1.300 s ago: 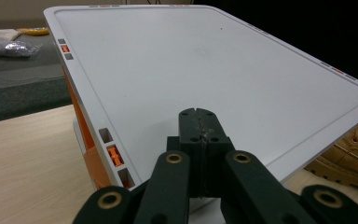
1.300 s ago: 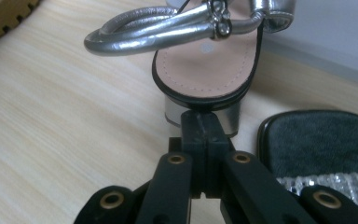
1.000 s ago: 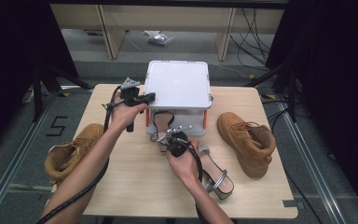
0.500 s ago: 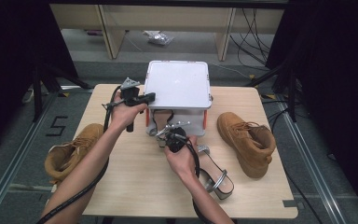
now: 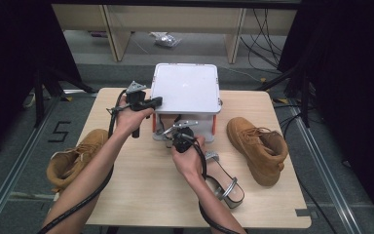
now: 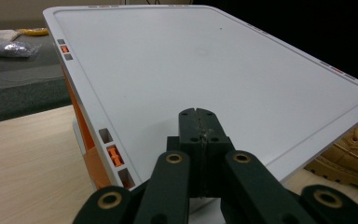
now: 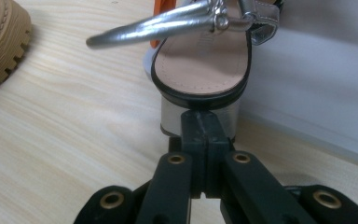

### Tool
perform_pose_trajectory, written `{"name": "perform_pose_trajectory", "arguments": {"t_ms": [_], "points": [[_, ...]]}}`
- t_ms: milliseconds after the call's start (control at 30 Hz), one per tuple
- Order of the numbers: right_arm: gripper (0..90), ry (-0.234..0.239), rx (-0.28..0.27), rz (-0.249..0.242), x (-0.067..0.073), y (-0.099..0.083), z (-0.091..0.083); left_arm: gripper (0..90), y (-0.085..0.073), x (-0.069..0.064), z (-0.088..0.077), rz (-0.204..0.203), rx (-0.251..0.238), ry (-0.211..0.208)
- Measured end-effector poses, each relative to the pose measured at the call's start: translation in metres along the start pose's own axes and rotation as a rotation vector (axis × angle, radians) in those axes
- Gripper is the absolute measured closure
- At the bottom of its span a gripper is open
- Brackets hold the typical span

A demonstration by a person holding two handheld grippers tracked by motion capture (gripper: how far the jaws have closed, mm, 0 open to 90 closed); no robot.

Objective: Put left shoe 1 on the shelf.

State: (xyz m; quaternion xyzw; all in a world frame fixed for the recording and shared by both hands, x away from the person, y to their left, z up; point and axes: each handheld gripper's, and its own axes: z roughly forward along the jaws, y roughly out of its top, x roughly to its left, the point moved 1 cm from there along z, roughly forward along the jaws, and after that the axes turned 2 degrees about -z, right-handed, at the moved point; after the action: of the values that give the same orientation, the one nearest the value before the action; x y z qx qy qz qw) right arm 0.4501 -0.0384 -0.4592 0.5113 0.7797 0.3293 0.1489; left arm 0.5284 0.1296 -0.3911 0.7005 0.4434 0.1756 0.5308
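A white box with a flat lid stands at the table's far middle. My left gripper is shut with nothing in it, its tips resting over the lid's left edge beside an orange latch. A silver block-heel sandal stands against the box front. My right gripper is shut and empty, its tips right at the sandal's heel; whether they touch I cannot tell. In the high view the right gripper sits just in front of the box.
A second silver sandal lies on the table under the right forearm. One tan boot stands right of the box; another hangs over the table's left edge. Cables trail from both grippers.
My right gripper has edged a little toward the box and the sandal in front of it. The left gripper has stayed at the lid's edge.
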Motion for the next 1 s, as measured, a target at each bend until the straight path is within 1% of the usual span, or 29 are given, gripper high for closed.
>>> {"name": "perform_pose_trajectory", "arguments": {"t_ms": [67, 100, 133, 200, 267, 300, 333, 367, 400, 467, 500, 567, 600, 633, 667, 700, 800, 833, 867, 900, 933, 967, 1000], "points": [[90.0, 0.008, -0.008, -0.001, -0.001, 0.001, 0.002, 89.7, 0.0, 0.0, 0.0, -0.001, 0.0, -0.001], [90.0, -0.001, -0.003, 0.001, -0.001, 0.002, 0.002, 89.7, 0.0, 0.0, 0.0, -0.001, 0.001, -0.001], [90.0, 0.002, -0.005, 0.005, -0.001, 0.003, 0.003, 89.7, 0.0, 0.0, 0.0, -0.001, 0.001, -0.001], [90.0, -0.004, -0.004, -0.01, -0.002, 0.004, 0.003, 89.7, 0.0, 0.0, 0.0, -0.002, 0.001, -0.002], [90.0, -0.012, -0.007, -0.006, -0.001, 0.005, 0.003, 89.7, 0.0, 0.0, 0.0, -0.001, 0.001, -0.002], [90.0, -0.001, -0.01, -0.003, -0.001, 0.005, 0.004, 89.7, 0.0, 0.0, 0.0, -0.001, 0.001, -0.001], [90.0, -0.002, -0.013, 0.006, -0.001, 0.006, 0.004, 89.7, 0.0, 0.0, 0.0, -0.001, 0.001, -0.001], [90.0, -0.008, -0.014, 0.008, -0.001, 0.006, 0.005, 89.7, 0.0, 0.0, 0.0, 0.0, 0.001, -0.001], [90.0, -0.023, -0.015, -0.007, -0.003, 0.007, 0.005, 89.7, 0.0, 0.0, 0.0, 0.0, 0.001, -0.001], [90.0, -0.025, -0.016, 0.003, -0.003, 0.008, 0.006, 89.7, 0.0, 0.0, 0.0, -0.002, 0.003, -0.003], [90.0, -0.016, -0.018, -0.002, -0.004, 0.008, 0.007, 89.7, 0.0, 0.0, 0.0, -0.001, 0.003, -0.003], [90.0, -0.032, -0.022, -0.001, -0.003, 0.009, 0.008, 89.7, 0.0, 0.0, 0.0, -0.002, 0.004, -0.003], [90.0, -0.022, -0.025, 0.01, -0.003, 0.01, 0.009, 89.7, 0.0, 0.0, 0.0, -0.001, 0.004, -0.003], [90.0, -0.027, -0.027, 0.002, -0.004, 0.011, 0.01, 89.7, 0.0, 0.0, 0.0, -0.001, 0.003, -0.002], [90.0, -0.034, -0.026, 0.013, -0.003, 0.011, 0.01, 89.7, 0.0, 0.0, 0.0, 0.001, 0.004, -0.002], [90.0, -0.039, -0.031, 0.007, -0.004, 0.011, 0.01, 89.7, 0.0, 0.0, 0.0, 0.001, 0.003, -0.001], [90.0, -0.031, -0.04, 0.026, -0.003, 0.013, 0.013, 89.7, 0.0, 0.0, 0.0, 0.0, 0.002, -0.002], [90.0, -0.049, -0.043, 0.005, -0.004, 0.014, 0.014, 89.7, 0.0, 0.0, 0.0, 0.0, 0.002, -0.002], [90.0, -0.04, -0.038, 0.015, -0.004, 0.014, 0.014, 89.7, 0.0, 0.0, 0.0, 0.0, 0.003, -0.003], [90.0, -0.036, -0.044, 0.018, -0.003, 0.014, 0.015, 89.7, 0.0, 0.0, 0.0, 0.0, 0.003, -0.003], [90.0, -0.046, -0.052, 0.006, -0.004, 0.015, 0.017, 89.7, 0.0, 0.0, 0.0, 0.0, 0.004, -0.003], [90.0, -0.039, -0.056, -0.003, -0.005, 0.016, 0.018, 89.7, 0.0, 0.0, 0.0, 0.0, 0.003, -0.003], [90.0, -0.043, -0.045, 0.016, -0.003, 0.016, 0.017, 89.7, 0.0, 0.0, 0.0, 0.0, 0.002, -0.003]]}}
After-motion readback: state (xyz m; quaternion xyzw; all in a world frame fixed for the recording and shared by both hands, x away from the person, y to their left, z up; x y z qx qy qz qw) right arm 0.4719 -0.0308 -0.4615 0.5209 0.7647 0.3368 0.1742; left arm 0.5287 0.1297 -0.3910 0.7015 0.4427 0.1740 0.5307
